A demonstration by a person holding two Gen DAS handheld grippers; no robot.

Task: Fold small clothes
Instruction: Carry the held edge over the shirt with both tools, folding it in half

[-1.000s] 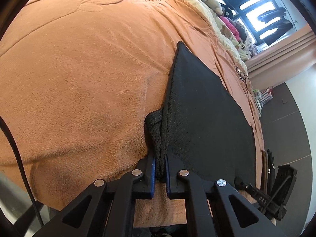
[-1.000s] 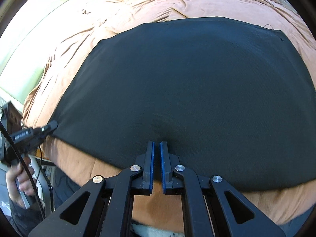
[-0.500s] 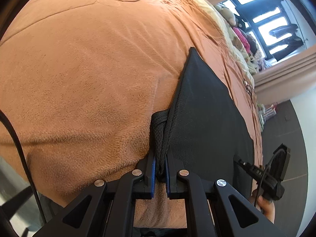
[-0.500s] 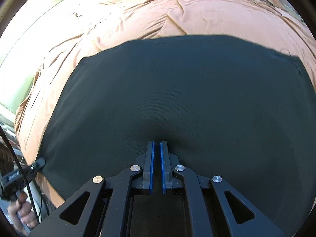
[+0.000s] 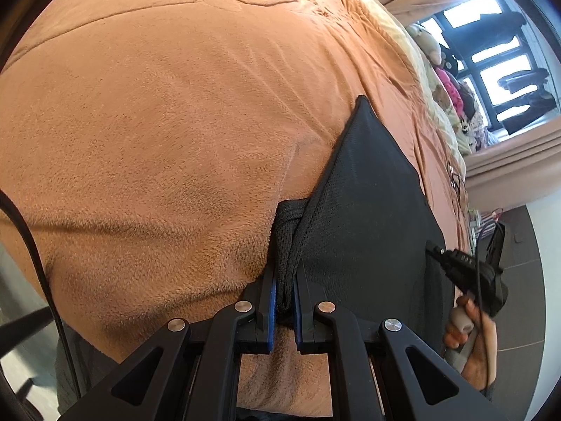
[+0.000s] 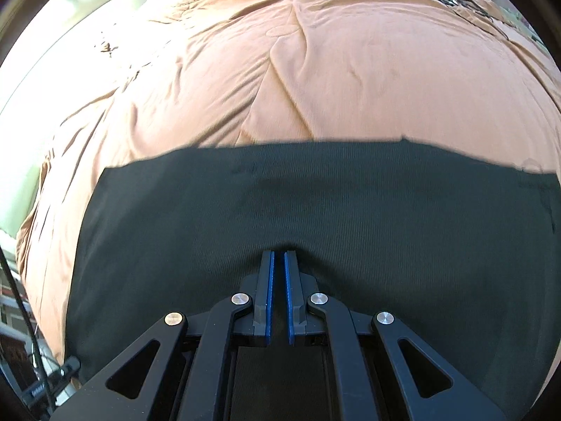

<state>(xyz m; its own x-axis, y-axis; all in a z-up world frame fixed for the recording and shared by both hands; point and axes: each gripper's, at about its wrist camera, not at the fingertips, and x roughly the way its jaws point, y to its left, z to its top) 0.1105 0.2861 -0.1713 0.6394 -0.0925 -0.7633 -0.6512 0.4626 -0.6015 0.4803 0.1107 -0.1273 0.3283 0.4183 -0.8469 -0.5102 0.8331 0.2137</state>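
A black garment [image 5: 368, 210] lies on an orange blanket [image 5: 157, 122]. My left gripper [image 5: 284, 280] is shut on a bunched corner of it near the bed's front edge. In the right wrist view the same black garment [image 6: 280, 203] fills the lower half, and my right gripper [image 6: 277, 256] is shut on a fold of it, the cloth puckering at the tips. The left wrist view also shows the right gripper [image 5: 434, 249] at the garment's right side, held by a hand [image 5: 473, 343]. The left gripper [image 6: 45, 386] peeks in at the lower left of the right wrist view.
The orange blanket [image 6: 315, 70] stretches wide beyond the garment. Soft toys [image 5: 445, 87] and a window [image 5: 491, 52] sit past the bed's far side. A dark floor [image 5: 526, 252] runs along the right. A black cable [image 5: 31, 245] hangs at the left.
My right gripper has carried its fold of the black garment towards the garment's far edge, so more blanket shows beyond. It has come closer in the left wrist view. The left gripper rolled slightly.
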